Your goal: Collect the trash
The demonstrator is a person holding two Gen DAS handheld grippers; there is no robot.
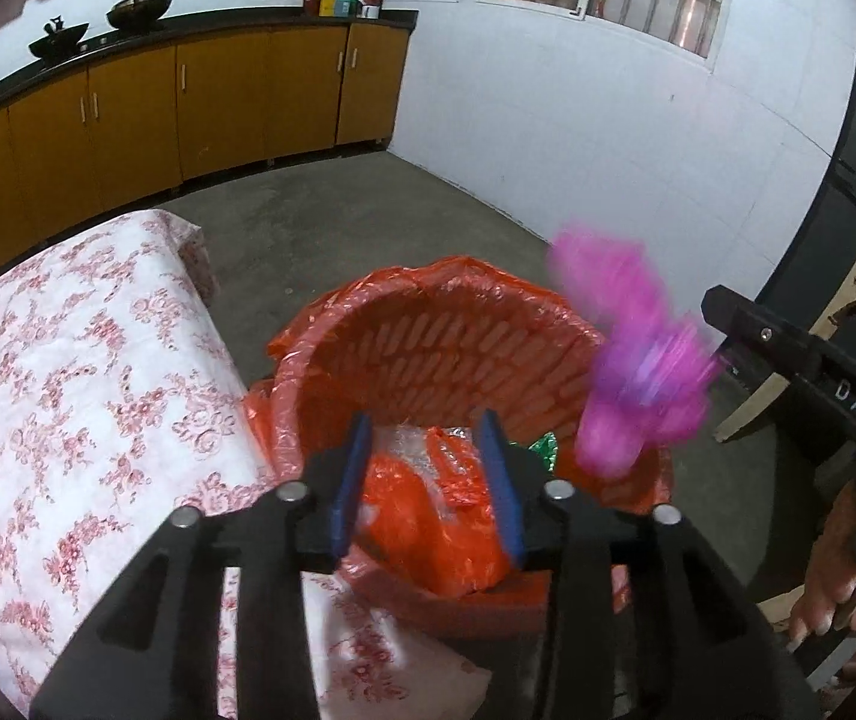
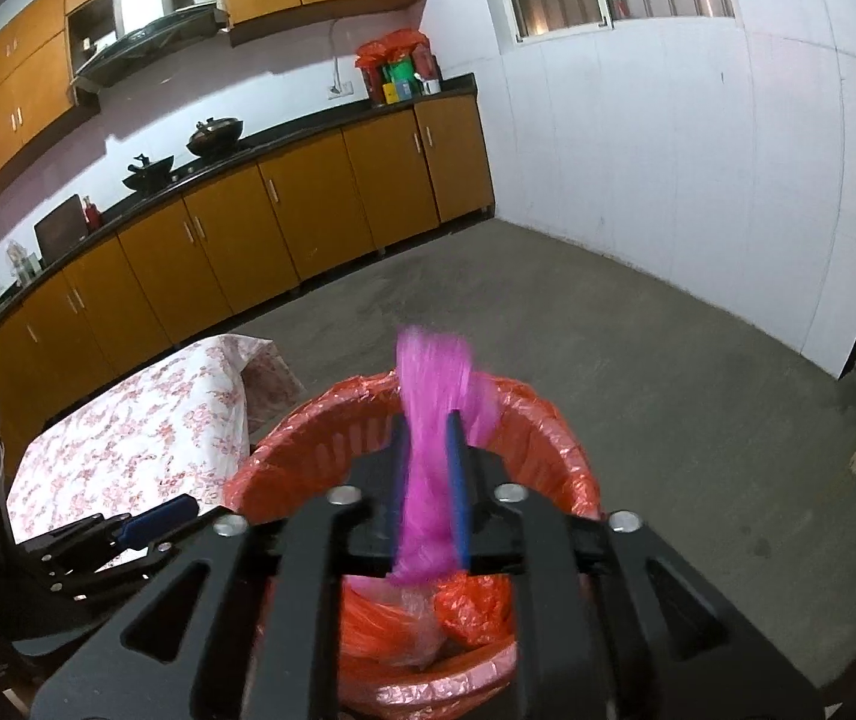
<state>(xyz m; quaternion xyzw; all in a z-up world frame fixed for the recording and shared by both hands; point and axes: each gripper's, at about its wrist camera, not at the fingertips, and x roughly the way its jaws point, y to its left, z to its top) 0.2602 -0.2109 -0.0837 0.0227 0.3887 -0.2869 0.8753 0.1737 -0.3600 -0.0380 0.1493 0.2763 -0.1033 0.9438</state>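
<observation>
Right wrist view: right gripper [image 2: 428,480] is pinching a motion-blurred magenta plastic bag [image 2: 437,420] between its blue pads, bag's lower end trailing below the jaws, exact shape unreadable. Directly beneath is sitting a round basket bin lined with an orange plastic bag [image 2: 554,414]; crumpled orange and clear plastic trash [image 2: 458,612] is lying inside, mostly hidden by the gripper body. Left wrist view: left gripper [image 1: 428,468] is hovering over the bin's near side, jaws apart, holding nothing. A floral-cloth table [image 1: 68,390] is lying left of it, cut off by the frame.
</observation>
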